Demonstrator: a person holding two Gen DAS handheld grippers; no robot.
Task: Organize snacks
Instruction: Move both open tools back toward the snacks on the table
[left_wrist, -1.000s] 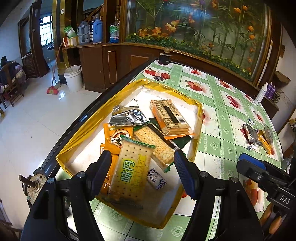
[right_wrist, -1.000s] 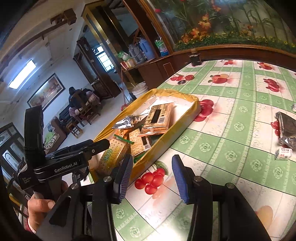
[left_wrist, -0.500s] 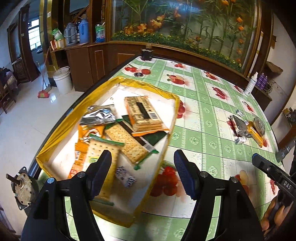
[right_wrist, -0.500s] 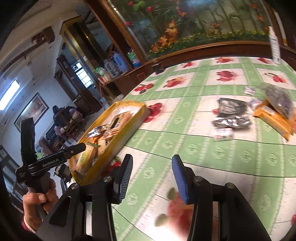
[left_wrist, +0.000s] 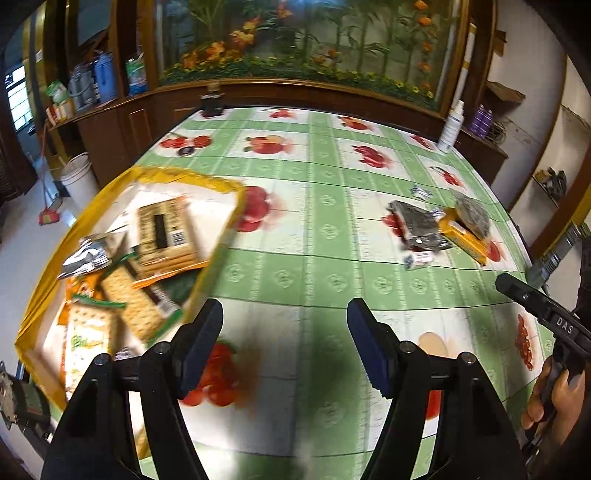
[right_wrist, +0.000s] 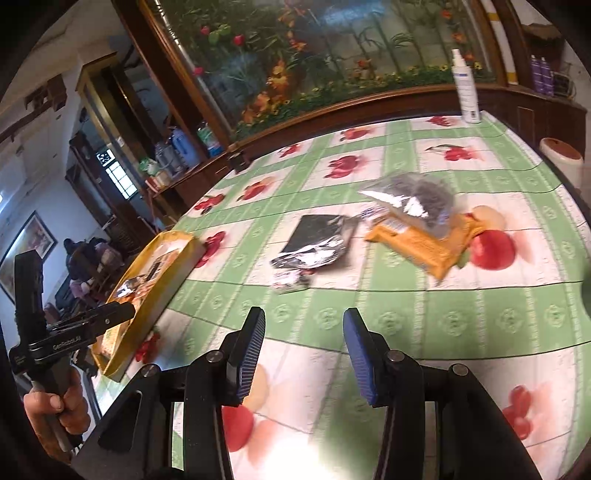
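Observation:
A yellow tray (left_wrist: 229, 186) at the table's left holds several snack packs, among them cracker packs (left_wrist: 129, 306) and a brown box (left_wrist: 164, 230). It also shows in the right wrist view (right_wrist: 181, 258). Loose snacks lie to the right: a black foil pack (right_wrist: 319, 240), an orange pack (right_wrist: 424, 245) with a clear dark bag (right_wrist: 413, 197) on it, and a small wrapped piece (right_wrist: 290, 282). My left gripper (left_wrist: 284, 332) is open and empty over the tablecloth right of the tray. My right gripper (right_wrist: 304, 343) is open and empty, short of the loose snacks.
The table has a green checked fruit-print cloth (left_wrist: 325, 229). A white spray bottle (right_wrist: 467, 88) stands at the far edge. A small dark object (left_wrist: 212, 103) stands at the far left corner. A white bucket (left_wrist: 79, 177) stands on the floor left of the table.
Both grippers have swung right, away from the tray. The left one has left the tray and is over bare cloth. The right one now faces the loose snacks, much closer.

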